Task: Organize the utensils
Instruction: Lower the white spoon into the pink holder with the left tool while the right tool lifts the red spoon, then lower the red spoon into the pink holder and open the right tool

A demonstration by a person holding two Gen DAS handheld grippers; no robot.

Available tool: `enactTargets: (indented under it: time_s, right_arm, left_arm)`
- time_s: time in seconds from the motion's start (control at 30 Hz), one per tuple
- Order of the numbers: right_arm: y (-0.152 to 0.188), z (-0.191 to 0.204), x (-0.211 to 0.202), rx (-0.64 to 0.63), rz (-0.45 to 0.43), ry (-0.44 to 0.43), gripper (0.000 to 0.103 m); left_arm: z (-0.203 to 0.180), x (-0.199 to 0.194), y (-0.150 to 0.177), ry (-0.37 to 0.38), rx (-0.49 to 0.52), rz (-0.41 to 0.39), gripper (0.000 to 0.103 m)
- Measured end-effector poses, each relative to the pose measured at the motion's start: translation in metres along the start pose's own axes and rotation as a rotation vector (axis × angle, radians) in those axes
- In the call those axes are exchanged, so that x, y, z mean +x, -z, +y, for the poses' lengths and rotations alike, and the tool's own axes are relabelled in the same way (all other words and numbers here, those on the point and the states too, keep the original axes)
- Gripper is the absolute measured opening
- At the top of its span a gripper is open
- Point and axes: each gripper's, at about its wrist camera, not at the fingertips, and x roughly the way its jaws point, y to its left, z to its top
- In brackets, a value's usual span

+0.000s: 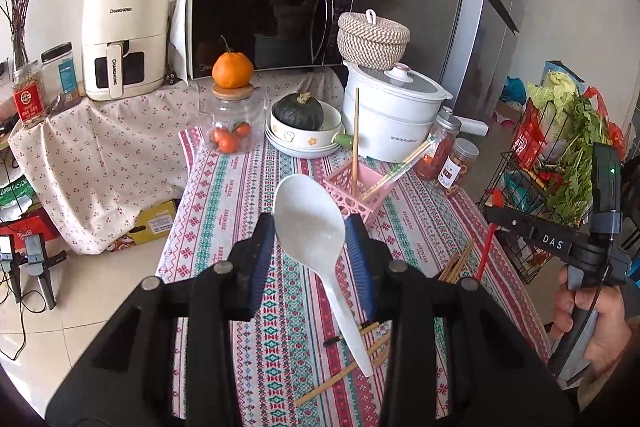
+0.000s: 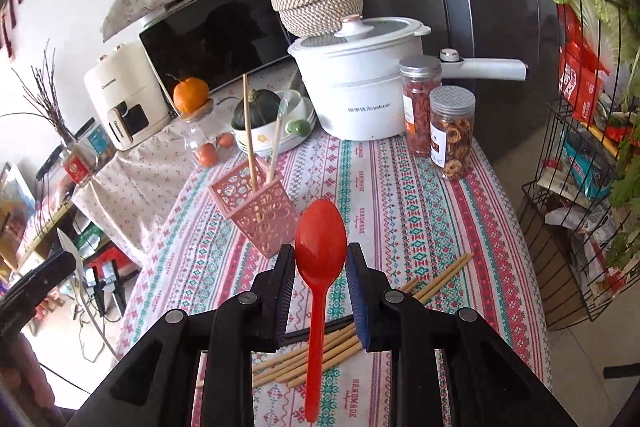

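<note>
My left gripper (image 1: 310, 233) is shut on the bowl of a white plastic spoon (image 1: 308, 203), whose handle hangs down toward me above the table. My right gripper (image 2: 320, 255) is shut on the bowl of a red plastic spoon (image 2: 320, 235), handle also hanging down. A pink lattice utensil basket (image 1: 354, 189) (image 2: 256, 207) stands mid-table ahead of both grippers, with chopsticks (image 2: 249, 131) upright in it. Several loose chopsticks (image 2: 324, 349) lie on the patterned tablecloth (image 2: 400, 211) under the right gripper. The red spoon's handle (image 1: 485, 251) shows at the right of the left wrist view.
Behind the basket stand a white electric pot (image 2: 360, 95), two lidded jars (image 2: 452, 131), stacked bowls with a dark squash (image 1: 298, 113) and a glass jar topped by an orange (image 1: 232, 123). A microwave (image 1: 264, 27) and air fryer (image 1: 124, 39) sit further back. A wire rack of vegetables (image 2: 588, 147) stands to the right.
</note>
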Motion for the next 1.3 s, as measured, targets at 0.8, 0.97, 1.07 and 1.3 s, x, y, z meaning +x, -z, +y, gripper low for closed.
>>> enactTargets:
  time_s: [0.8,0.97,1.07,1.3]
  right_arm:
    - [-0.03,-0.002,0.006,0.017,-0.166,0.026,0.026]
    - [-0.029,-0.003,0.01,0.024,-0.163,0.027,0.026]
    - [-0.028,0.0,0.011,0.021,-0.16,0.02,0.026]
    - [-0.031,0.01,0.006,-0.003,-0.183,0.012,0.026]
  left_arm:
    - [-0.061,0.131,-0.05,-0.109,0.185,-0.319,0.039]
    - [-0.063,0.143,-0.04,-0.094,0.224,-0.28,0.04]
    - [-0.064,0.142,-0.038,-0.092,0.226,-0.243,0.046]
    - [-0.052,0.109,-0.04,-0.074,0.208,-0.151,0.063]
